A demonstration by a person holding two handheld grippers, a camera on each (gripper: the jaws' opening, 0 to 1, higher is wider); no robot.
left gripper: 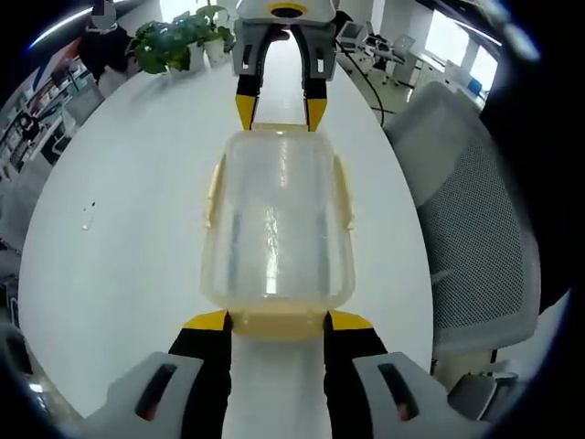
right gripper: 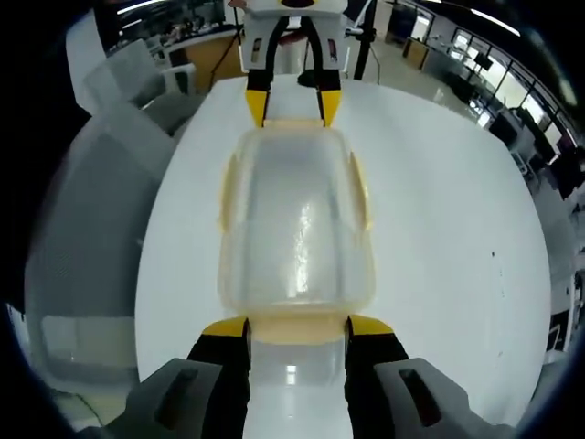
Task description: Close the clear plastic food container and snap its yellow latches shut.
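Observation:
A clear plastic food container (left gripper: 274, 219) (right gripper: 292, 229) lies on the white table (left gripper: 119, 265) (right gripper: 439, 238) with its lid on. It sits lengthwise between my two grippers, which face each other. In the left gripper view, my left gripper (left gripper: 279, 322) stands open, its yellow tips flanking the near end latch (left gripper: 279, 325). My right gripper (left gripper: 280, 112) is open at the far end. In the right gripper view, my right gripper (right gripper: 295, 329) flanks its near end latch (right gripper: 297, 327), and my left gripper (right gripper: 292, 108) is beyond. Yellow side latches (left gripper: 344, 187) (right gripper: 363, 197) stick out slightly.
A grey mesh office chair (left gripper: 475, 229) (right gripper: 101, 238) stands close against one long side of the table. Potted plants (left gripper: 174, 41) sit at the table's far end in the left gripper view. A small clear scrap (left gripper: 89, 216) lies on the table. Office desks stand behind.

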